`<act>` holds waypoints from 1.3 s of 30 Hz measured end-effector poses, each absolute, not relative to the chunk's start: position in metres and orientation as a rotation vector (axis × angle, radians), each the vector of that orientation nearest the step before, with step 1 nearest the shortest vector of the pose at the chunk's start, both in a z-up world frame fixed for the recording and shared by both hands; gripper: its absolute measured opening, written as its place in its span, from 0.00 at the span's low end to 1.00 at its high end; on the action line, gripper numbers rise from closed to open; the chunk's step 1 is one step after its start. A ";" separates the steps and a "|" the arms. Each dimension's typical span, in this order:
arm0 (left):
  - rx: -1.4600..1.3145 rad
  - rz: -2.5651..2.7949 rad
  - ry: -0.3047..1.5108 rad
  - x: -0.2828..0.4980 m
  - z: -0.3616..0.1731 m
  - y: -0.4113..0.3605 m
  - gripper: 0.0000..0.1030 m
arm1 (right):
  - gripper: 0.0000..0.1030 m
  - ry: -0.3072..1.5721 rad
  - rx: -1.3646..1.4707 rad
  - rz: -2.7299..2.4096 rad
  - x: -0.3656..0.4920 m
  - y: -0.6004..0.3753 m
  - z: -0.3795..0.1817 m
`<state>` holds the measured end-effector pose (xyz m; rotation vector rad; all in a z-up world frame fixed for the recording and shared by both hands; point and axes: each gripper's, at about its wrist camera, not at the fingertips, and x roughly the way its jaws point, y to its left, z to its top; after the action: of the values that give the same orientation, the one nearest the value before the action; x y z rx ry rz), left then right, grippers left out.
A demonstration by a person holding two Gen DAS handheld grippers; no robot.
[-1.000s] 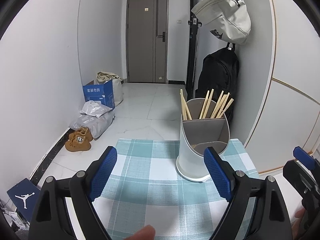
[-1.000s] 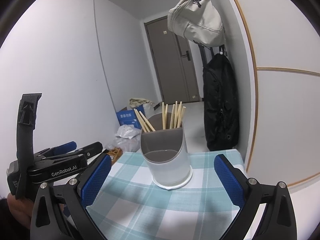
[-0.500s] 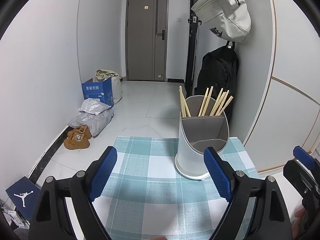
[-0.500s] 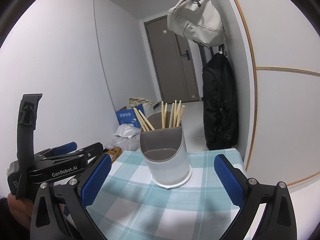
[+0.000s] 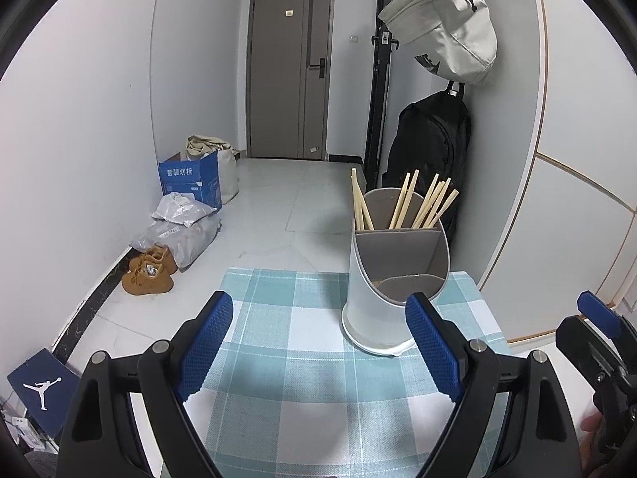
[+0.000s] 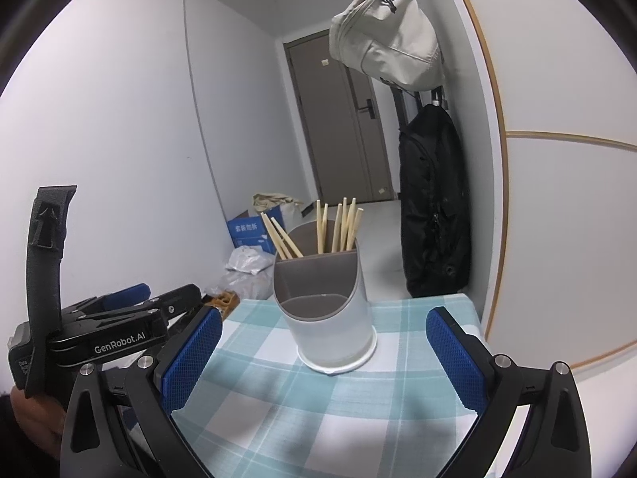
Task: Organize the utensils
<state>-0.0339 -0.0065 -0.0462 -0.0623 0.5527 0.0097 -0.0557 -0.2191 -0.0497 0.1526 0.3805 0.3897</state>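
A white utensil holder (image 5: 392, 279) (image 6: 330, 314) with a grey divided insert stands upright on the teal checked tablecloth (image 5: 302, 362) (image 6: 302, 410). Several wooden chopsticks (image 5: 414, 203) (image 6: 338, 227) lean in its rear compartments; the front compartment looks empty. My left gripper (image 5: 320, 342) hovers over the cloth, open, nothing between its blue pads, with the holder just beyond the right pad. My right gripper (image 6: 322, 354) is open too, the holder ahead between its pads but apart from them. The left gripper's body (image 6: 119, 334) shows at the left of the right wrist view.
The small table ends close behind the holder. A black backpack (image 5: 432, 147) and a beige bag (image 5: 446, 28) hang on the right wall. On the floor at the left lie a blue box (image 5: 191, 179), plastic bags (image 5: 179, 227) and brown shoes (image 5: 149, 271).
The left wrist view has shifted slightly, so the holder sits a little higher in the picture. A fingertip at the bottom edge a second ago is gone. Both grippers stay open.
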 end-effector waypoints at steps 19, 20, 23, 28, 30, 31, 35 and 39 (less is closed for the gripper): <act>-0.061 0.029 0.530 -0.036 -0.045 -0.005 0.83 | 1.00 0.378 0.147 0.386 -0.056 -0.219 -0.050; -0.060 0.029 0.529 -0.036 -0.045 -0.005 0.83 | 1.00 0.378 0.148 0.386 -0.056 -0.219 -0.050; -0.061 0.028 0.526 -0.036 -0.044 -0.005 0.83 | 1.00 0.378 0.147 0.388 -0.056 -0.219 -0.050; -0.062 0.026 0.527 -0.036 -0.044 -0.006 0.83 | 1.00 0.377 0.142 0.387 -0.057 -0.219 -0.051; -0.059 0.025 0.526 -0.036 -0.044 -0.007 0.83 | 1.00 0.378 0.142 0.386 -0.057 -0.219 -0.051; -0.057 0.026 0.525 -0.037 -0.044 -0.007 0.83 | 1.00 0.378 0.144 0.386 -0.057 -0.219 -0.051; -0.044 0.032 0.513 -0.039 -0.043 -0.009 0.83 | 1.00 0.378 0.144 0.387 -0.056 -0.220 -0.051; -0.042 0.031 0.510 -0.040 -0.043 -0.009 0.83 | 1.00 0.379 0.142 0.387 -0.056 -0.220 -0.050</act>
<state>-0.0399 -0.0095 -0.0429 -0.0425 0.5098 0.0307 -0.0560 -0.2201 -0.0498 0.1420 0.3789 0.3872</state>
